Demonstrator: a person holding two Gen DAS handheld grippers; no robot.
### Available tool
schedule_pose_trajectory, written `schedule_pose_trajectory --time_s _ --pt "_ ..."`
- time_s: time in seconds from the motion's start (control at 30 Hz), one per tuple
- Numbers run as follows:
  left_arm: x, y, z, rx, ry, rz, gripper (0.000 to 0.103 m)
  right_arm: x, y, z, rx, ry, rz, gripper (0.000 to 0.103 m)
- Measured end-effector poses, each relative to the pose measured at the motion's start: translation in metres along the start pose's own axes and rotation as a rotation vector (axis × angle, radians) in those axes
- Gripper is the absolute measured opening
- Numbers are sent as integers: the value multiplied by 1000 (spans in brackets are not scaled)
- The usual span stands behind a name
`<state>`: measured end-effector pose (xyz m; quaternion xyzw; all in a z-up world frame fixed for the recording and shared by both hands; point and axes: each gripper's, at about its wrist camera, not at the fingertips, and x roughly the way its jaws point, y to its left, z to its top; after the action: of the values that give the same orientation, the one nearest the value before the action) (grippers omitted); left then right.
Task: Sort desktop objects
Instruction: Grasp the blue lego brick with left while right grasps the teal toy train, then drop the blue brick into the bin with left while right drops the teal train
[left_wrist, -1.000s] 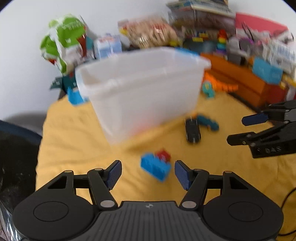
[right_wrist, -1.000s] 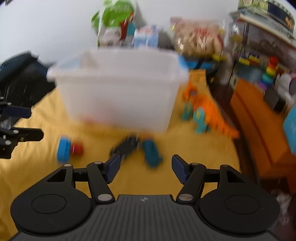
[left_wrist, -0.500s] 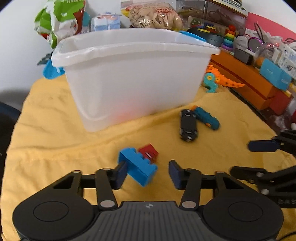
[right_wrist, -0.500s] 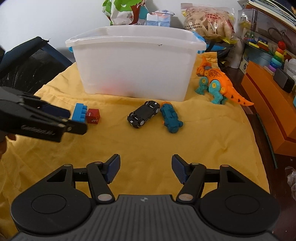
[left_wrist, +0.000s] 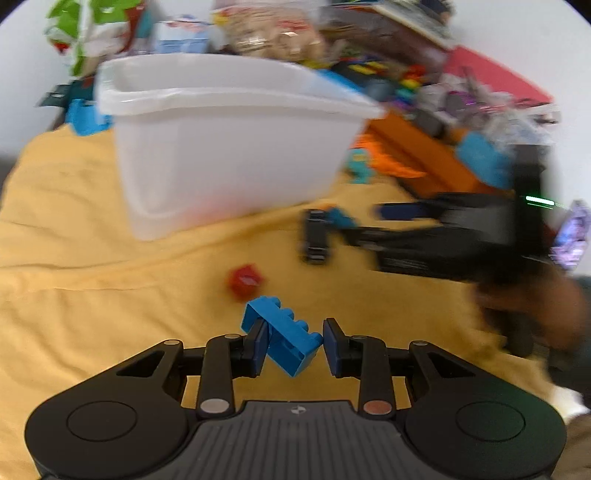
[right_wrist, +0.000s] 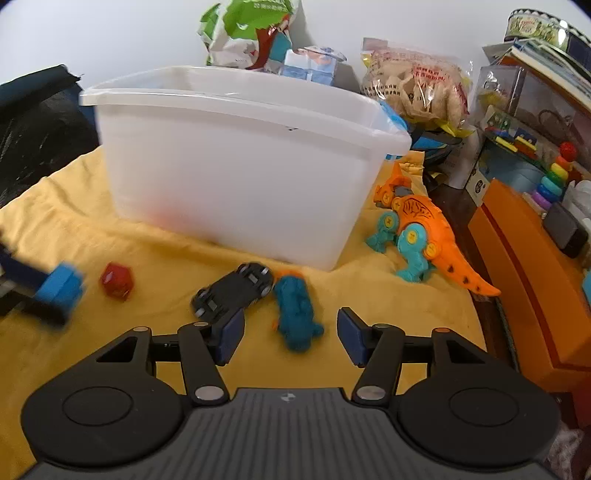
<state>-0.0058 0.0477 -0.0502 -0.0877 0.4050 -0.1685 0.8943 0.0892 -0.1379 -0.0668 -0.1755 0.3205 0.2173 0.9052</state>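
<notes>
My left gripper (left_wrist: 294, 345) is shut on a blue toy brick (left_wrist: 284, 338), held slanted just above the yellow cloth (left_wrist: 92, 280); the brick also shows in the right wrist view (right_wrist: 61, 286). A red block (left_wrist: 243, 282) (right_wrist: 117, 281) lies on the cloth just beyond it. A white plastic bin (left_wrist: 229, 147) (right_wrist: 236, 166) stands behind. My right gripper (right_wrist: 291, 334) is open, its fingers on either side of a teal toy vehicle (right_wrist: 297, 314). A black toy car (right_wrist: 232, 290) (left_wrist: 316, 236) lies just left of the teal toy.
An orange and teal toy dinosaur (right_wrist: 417, 230) stands right of the bin. An orange box (right_wrist: 528, 273) and cluttered shelves line the right side. Snack bags (right_wrist: 413, 88) stand behind the bin. A dark bag (right_wrist: 33, 122) sits at the left.
My left gripper closed on the blue brick and lifted it away from the red block. My right gripper moved forward and down until its fingers flank the teal toy.
</notes>
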Motion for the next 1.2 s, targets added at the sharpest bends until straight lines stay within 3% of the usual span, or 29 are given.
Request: schedule_pose_trajectory --time_s 0.03,0.1,0.17,0.23,0.53,0.7,0.9,1.2 --pt "-1 -3 -1 0 -1 -15 36 7 -2 2 4 13 6 55" --pt "0 -11 -2 14 6 -28 36 21 -4 4 9 61 27 40" --pt "0 -16 -3 26 7 -29 36 30 -6 2 13 93 40 35" --pt "-1 -19 -3 38 1 -21 36 29 -10 0 48 101 75 23" --pt "-12 -28 5 89 -31 -1 36 -26 -6 -33 99 140 154 22" --pt "-24 -35 22 120 -78 -5 36 -45 -12 -43 165 160 151 22" --pt "-42 -38 57 133 -152 8 36 -69 -24 -19 192 75 137 22" --pt "-62 -25 127 151 -319 85 36 -91 -35 59 141 -151 126 22"
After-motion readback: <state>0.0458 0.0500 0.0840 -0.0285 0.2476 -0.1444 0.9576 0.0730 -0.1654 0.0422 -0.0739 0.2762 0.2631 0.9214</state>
